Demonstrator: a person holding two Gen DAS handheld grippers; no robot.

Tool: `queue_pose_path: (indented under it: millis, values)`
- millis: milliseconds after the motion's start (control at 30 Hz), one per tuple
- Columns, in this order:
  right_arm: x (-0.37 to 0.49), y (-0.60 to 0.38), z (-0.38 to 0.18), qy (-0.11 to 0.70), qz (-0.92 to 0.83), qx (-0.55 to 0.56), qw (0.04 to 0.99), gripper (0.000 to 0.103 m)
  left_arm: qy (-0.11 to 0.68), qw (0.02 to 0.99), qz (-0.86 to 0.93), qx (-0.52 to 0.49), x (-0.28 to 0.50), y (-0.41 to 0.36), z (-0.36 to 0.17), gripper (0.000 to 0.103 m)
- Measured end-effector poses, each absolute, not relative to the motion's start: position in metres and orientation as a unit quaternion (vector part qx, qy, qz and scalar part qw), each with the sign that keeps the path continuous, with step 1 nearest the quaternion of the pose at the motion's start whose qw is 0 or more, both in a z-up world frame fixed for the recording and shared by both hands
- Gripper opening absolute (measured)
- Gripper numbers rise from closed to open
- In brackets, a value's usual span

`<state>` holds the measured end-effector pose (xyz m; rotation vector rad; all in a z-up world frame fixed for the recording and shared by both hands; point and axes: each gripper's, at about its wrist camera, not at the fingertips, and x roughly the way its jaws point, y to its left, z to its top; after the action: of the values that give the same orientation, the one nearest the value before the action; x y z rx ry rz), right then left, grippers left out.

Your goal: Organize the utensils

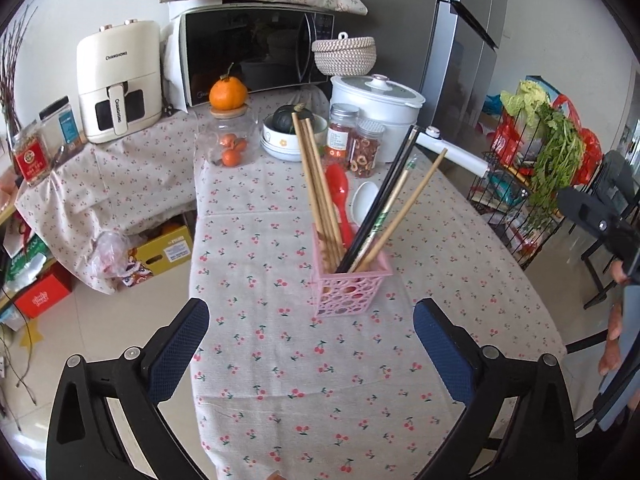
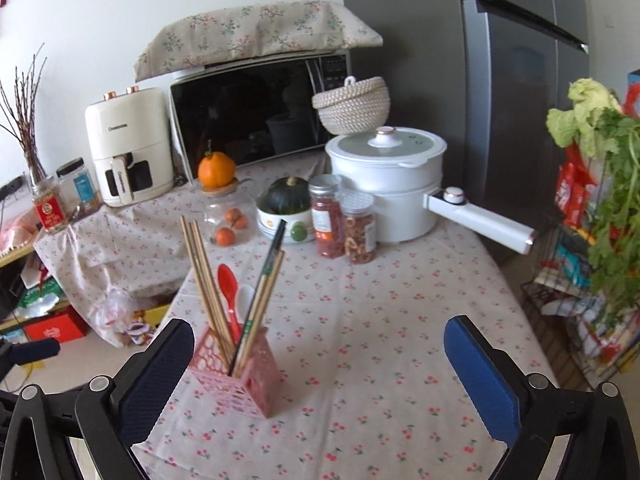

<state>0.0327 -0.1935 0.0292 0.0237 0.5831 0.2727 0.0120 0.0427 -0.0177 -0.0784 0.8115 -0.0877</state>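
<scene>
Spoon bowls half behind chopsticks

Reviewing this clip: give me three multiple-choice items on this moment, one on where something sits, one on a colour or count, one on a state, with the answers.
1. Where does the large orange sit?
A. In the bowl
B. On the lid of the glass jar
C. Inside the woven basket

2. What colours are the two spoons in the pink utensil basket?
A. Red and white
B. Blue and green
C. Both black

3. How do the left gripper and right gripper stand?
A. Both shut on chopsticks
B. One grips the basket
C. Both open, fingers empty

Answers: 1 B, it rests on the jar's wooden lid. 2 A, a red spoon and a white spoon stand among the chopsticks. 3 C, the fingers stand wide apart and hold nothing.
</scene>
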Motion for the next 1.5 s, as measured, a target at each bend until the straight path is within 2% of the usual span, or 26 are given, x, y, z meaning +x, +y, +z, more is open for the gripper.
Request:
queue_pose_path:
  millis: [333,733,1500]
  values:
    - [0.005,-0.232,0.031,0.310,0.089,0.043,0.946,0.103,0.378,0.924,-0.049,-0.025,-0.012,0.000,-0.004,0.103]
    - [0.009,-0.227,0.018,0.335,0.071,-0.002,0.940,0.103,0.384,0.922,-0.050,-0.020,-0.007,-0.006,-0.008,0.103]
    - [0.014,-0.228,0.014,0.342,0.064,-0.001,0.937,0.103,0.382,0.923,-0.051,-0.019,-0.007,-0.007,-0.005,0.103]
